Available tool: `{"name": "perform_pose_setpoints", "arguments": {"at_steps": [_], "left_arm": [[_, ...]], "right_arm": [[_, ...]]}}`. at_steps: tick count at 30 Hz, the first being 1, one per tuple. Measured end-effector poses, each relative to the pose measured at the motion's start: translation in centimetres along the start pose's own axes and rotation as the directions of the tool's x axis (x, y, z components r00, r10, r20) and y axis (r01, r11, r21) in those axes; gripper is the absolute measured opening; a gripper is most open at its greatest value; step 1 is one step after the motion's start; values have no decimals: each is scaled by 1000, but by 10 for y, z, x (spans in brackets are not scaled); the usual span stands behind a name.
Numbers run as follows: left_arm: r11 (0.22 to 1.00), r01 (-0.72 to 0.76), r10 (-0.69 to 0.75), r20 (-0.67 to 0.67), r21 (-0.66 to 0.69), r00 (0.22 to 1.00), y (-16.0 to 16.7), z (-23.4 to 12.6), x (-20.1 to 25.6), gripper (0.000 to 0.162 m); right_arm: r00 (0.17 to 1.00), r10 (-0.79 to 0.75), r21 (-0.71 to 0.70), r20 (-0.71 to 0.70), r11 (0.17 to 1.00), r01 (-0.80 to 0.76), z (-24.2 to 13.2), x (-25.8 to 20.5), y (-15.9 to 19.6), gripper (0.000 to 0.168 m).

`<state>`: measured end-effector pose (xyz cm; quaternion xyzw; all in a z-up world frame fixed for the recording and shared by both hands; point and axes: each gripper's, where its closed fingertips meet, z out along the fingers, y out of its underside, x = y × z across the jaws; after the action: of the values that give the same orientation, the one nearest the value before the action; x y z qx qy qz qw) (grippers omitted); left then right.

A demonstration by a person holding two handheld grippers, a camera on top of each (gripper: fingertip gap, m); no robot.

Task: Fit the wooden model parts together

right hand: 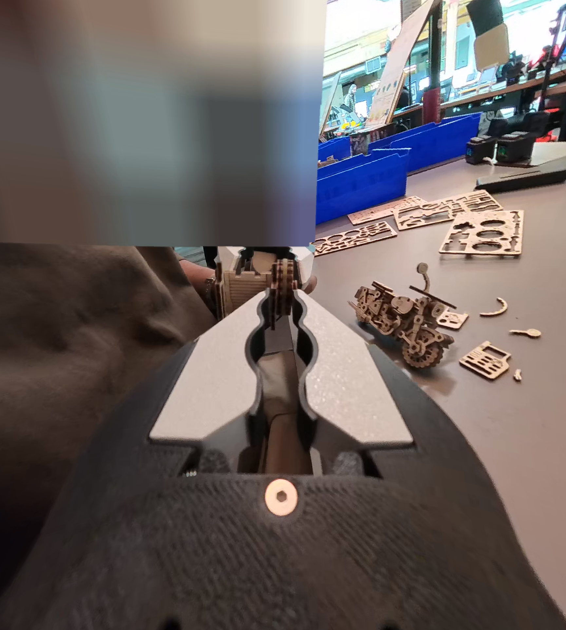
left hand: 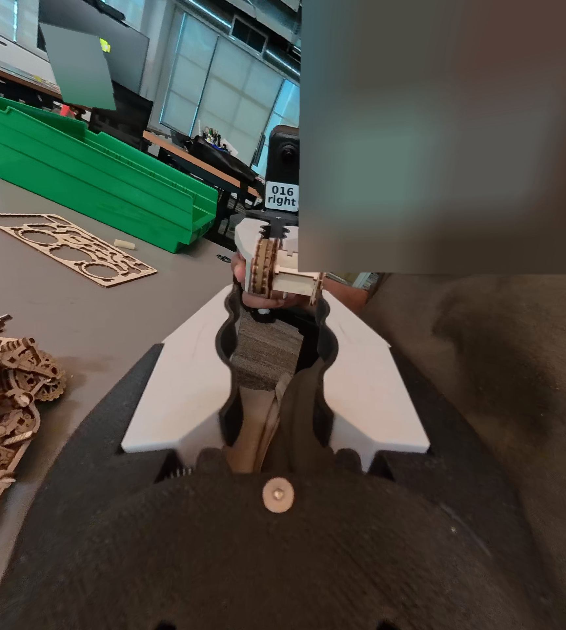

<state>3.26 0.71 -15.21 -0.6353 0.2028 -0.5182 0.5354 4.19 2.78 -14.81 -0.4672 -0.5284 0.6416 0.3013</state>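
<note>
We see the right gripper (right hand: 280, 300) fingers pinching the pale wooden gear-and-box assembly (right hand: 257, 289), the left gripper (left hand: 276, 300) fingers clasping its box end, above the grey tabletop (right hand: 479, 426); beyond lie a wooden motorcycle model (right hand: 401, 324), punched sheets (right hand: 482, 231), blue bins (right hand: 363, 180).

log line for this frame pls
phase: fitting parts | right hand-held gripper: shut on wheel of sub-assembly | left hand-held gripper: around its box end, grip unclear | motorcycle model: on table
</note>
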Motion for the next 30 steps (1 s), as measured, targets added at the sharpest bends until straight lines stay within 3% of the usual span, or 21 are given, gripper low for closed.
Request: {"name": "perform_pose_setpoints", "arguments": {"at_steps": [16,24,27,30], "left_arm": [[997,-33,32,-19,-65,999,10,3,5,7],[995,-68,66,-27,-71,997,11,2,7,5],[994,-101,100,-18,-46,995,5,-1,8,6],[992,-127,127,10,-16,992,-1,-5,5,5]], "right_arm": [[995,-65,-77,77,995,71,7,-16,15,10],[995,-59,-71,76,995,65,8,-16,14,11],[998,-51,-52,40,997,53,7,-10,9,30],[999,-32,-18,26,999,33,4,-6,4,31]]}}
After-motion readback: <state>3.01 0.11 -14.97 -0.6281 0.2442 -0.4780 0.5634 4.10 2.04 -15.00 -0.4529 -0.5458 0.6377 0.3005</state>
